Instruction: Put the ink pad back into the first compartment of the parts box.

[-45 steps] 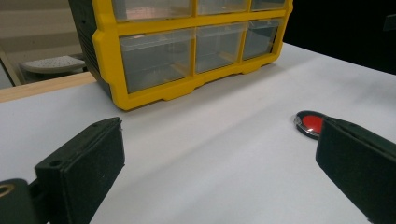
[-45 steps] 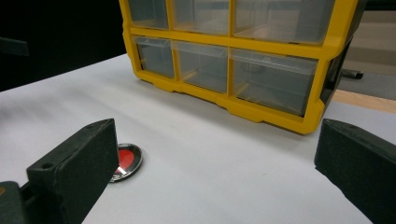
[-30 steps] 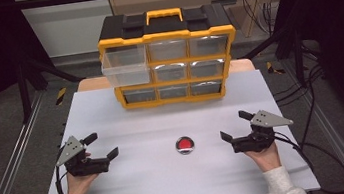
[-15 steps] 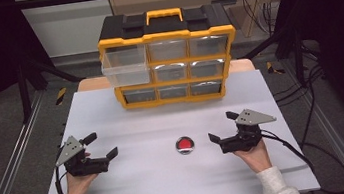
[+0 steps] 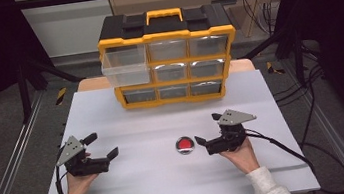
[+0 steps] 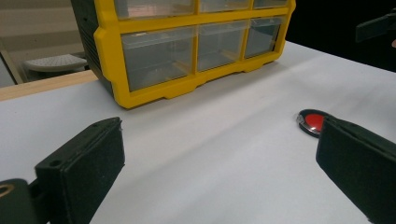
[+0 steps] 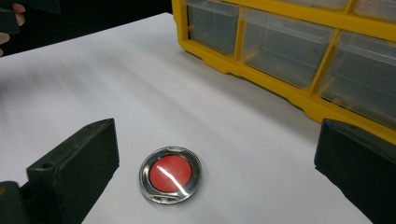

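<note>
High view shows the round red disc [image 5: 185,144] lying flat on the white counter [image 5: 160,179], just left of the right gripper [image 5: 205,140], whose fingers spread wide toward it. Left gripper [image 5: 101,147], also wide, sits well apart; the disc is probably a lidded tin.

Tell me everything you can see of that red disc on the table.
The red disc is small and round: a glossy red centre set in a shiny, metal-looking rim that catches a streak of light. It lies flat on the white table, in front of the yellow organizer and well clear of it. The right gripper stands just beside it, jaws open toward it, not touching. Nothing rests on it. What it is I cannot tell.
</note>
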A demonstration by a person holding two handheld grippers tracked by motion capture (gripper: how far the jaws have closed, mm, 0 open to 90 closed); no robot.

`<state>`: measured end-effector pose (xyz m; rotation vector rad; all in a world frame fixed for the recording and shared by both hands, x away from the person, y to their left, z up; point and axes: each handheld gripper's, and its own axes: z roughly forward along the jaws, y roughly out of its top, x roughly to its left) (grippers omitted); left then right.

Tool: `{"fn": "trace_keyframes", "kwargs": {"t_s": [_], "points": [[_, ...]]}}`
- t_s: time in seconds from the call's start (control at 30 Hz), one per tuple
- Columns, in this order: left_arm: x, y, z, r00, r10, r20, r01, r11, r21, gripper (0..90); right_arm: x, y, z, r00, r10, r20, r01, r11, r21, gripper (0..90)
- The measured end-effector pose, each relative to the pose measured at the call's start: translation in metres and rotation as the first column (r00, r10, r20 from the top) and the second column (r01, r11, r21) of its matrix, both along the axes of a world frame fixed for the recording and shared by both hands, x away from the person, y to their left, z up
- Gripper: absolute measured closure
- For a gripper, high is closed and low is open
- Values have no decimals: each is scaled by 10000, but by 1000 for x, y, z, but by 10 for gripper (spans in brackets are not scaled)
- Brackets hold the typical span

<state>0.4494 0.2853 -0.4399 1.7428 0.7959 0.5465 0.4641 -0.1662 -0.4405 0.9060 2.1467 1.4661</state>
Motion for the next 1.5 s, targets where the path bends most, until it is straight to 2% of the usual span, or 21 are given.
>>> {"fn": "trace_keyframes", "kwargs": {"t_s": [0.5,0.6,0.8,1.07,1.13,1.2,1.5], "points": [[0,0,0,10000,3,-22,-3,10000,-1,8,9,32,-10,9986,396,-359,-416,9975,-570,5],[0,0,0,10000,5,-28,-5,10000,4,8,11,36,-13,9979,439,-474,-463,9976,-513,6],[0,-1,0,10000,-10,-23,10,10000,14,8,15,41,-21,9965,421,-722,-479,9956,-808,6],[0,0,-1,10000,-6,-30,6,10000,5,8,19,55,-29,9934,564,-999,-693,9889,-1312,13],[0,-1,-1,10000,-8,-28,8,10000,9,8,21,56,-32,9921,536,-1132,-684,9890,-1315,15],[0,-1,-1,10000,-11,-29,11,10000,9,8,24,58,-37,9904,478,-1294,-674,9861,-1519,16],[1,-1,-1,10000,-27,-48,27,10000,53,9,29,61,-48,9857,417,-1631,-730,9789,-1910,27]]}}
